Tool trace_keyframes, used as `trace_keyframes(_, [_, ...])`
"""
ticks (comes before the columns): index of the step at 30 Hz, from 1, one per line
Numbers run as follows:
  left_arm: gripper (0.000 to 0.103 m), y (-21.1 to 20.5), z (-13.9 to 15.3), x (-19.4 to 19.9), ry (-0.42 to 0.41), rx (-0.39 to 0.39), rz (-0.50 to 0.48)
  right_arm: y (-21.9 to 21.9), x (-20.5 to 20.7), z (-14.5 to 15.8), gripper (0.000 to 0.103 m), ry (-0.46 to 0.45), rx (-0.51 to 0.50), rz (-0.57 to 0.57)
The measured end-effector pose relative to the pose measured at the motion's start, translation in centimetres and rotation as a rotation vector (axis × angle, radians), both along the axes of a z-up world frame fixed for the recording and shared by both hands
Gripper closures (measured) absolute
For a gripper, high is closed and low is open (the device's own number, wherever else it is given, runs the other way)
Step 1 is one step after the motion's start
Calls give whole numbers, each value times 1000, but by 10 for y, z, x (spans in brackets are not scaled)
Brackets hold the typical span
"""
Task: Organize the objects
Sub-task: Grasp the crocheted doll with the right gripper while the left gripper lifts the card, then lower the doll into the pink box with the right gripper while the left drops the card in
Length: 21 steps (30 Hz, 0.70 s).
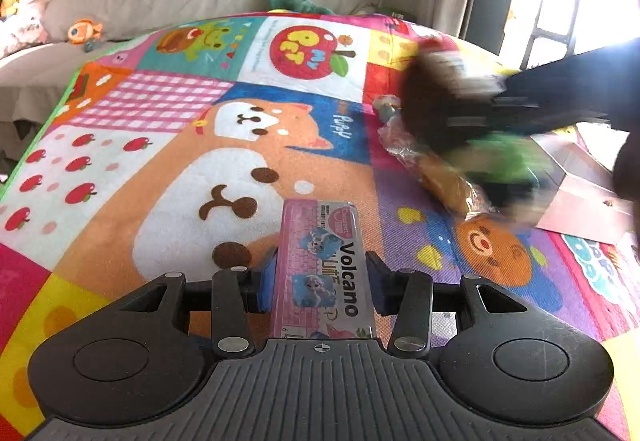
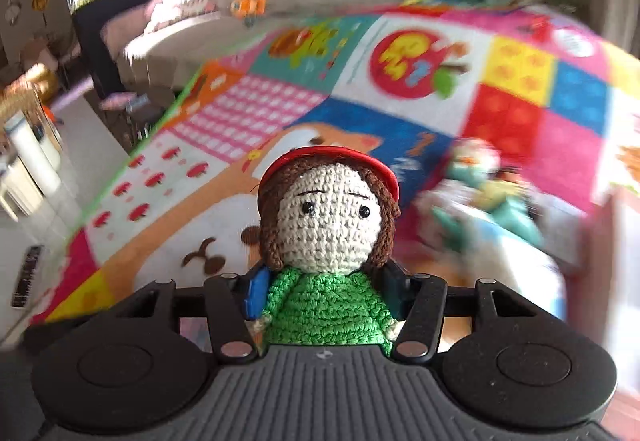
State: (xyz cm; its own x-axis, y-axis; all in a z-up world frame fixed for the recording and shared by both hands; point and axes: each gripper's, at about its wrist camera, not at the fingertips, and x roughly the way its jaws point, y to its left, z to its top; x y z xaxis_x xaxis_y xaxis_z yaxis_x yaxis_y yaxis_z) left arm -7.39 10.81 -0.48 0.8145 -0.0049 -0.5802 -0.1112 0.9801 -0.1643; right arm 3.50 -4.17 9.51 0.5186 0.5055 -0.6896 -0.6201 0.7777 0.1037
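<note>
My left gripper (image 1: 322,273) is shut on a flat pink box (image 1: 320,241) labelled "Volcano", its blue pads pressing both long sides just above the colourful play mat (image 1: 200,145). My right gripper (image 2: 326,293) is shut on a crochet doll (image 2: 328,217) with brown hair, a red cap and a green sweater; the pads squeeze its green body and the head sticks out ahead. In the left wrist view the same doll (image 1: 424,101) shows as a dark blur at the right, above the mat, held by the right gripper.
A plastic-wrapped toy (image 1: 432,169) lies on the mat under the right gripper. An open cardboard box (image 1: 588,201) sits at the mat's right edge. More wrapped toys (image 2: 480,193) are blurred at the right. A beige sofa (image 1: 160,5) with plush toys runs behind.
</note>
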Motion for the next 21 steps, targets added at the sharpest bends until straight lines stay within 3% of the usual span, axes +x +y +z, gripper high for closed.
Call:
trace_keyframes(3, [54, -2, 0, 1, 5, 19, 0, -53, -35, 12, 48, -11, 19, -48])
trace_keyframes(9, [54, -7, 0, 1, 9, 51, 0, -139, -103, -3, 48, -89, -67, -197])
trace_keyframes(13, [55, -24, 9, 2, 38, 116, -3, -187, -126, -9, 48, -99, 17, -278])
trace_keyframes(17, [55, -59, 53, 16, -17, 100, -114, -221, -136, -12, 47, -166, 87, -345])
trace_keyframes(21, [54, -119, 112, 64, -75, 70, -264, -236, -135, -18, 47, -201, 166, -366])
